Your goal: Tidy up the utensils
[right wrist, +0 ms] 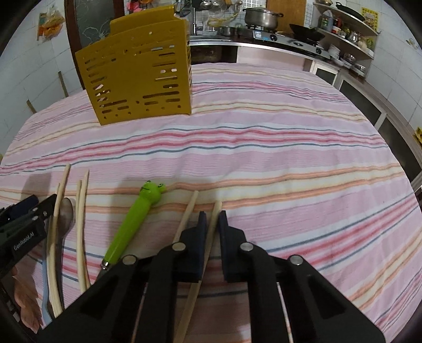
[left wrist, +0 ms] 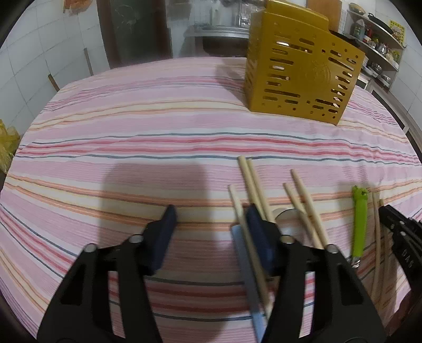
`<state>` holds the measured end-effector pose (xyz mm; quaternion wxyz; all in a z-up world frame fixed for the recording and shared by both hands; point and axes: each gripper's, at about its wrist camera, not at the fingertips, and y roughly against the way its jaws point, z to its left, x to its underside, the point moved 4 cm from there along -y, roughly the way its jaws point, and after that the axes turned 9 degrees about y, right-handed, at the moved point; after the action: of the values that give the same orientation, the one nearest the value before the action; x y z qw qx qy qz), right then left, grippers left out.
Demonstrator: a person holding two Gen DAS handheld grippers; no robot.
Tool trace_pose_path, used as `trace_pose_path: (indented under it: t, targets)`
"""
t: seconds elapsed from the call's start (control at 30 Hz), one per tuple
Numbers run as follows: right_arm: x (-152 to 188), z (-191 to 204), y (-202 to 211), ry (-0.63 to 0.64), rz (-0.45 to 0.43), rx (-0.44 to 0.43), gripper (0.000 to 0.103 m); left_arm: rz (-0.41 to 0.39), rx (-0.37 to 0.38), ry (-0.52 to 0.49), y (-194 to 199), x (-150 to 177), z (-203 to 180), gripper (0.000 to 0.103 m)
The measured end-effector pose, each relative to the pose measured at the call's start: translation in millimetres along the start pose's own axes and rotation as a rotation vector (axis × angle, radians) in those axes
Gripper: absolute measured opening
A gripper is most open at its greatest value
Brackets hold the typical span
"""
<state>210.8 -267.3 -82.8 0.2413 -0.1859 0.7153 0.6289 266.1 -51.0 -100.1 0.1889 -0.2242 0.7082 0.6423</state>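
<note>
Wooden and light, the chopstick [right wrist: 211, 232] is stiff but slippery, so the right gripper [right wrist: 212, 224], closed on its middle, must hold firmly, while the left gripper [left wrist: 211, 224] stands half open around nothing.

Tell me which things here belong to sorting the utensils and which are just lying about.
Part of the job:
- chopsticks
- green frog-handled utensil
- metal spoon
- yellow slotted holder

Just lying about:
- striped tablecloth
- pot and wok on the stove
- shelf clutter
</note>
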Motion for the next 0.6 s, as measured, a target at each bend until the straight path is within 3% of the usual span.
trace_pose_path:
  t: [0.07, 0.27, 0.6]
  targets:
    - [-1, 1, -2, -0.004, 0.002, -0.003, 0.010, 0.010, 0.004, -0.007, 0, -1, -6, 0.033]
    - [-4, -2, -4, -0.030, 0.000, -0.023, 0.010, 0.055, 0.013, -0.018, -4, -7, -17, 0.011]
    - [-9, -3, 1, -0.057, -0.018, -0.054, 0.008, 0.082, 0.065, 0.011, -8, -20, -13, 0.008]
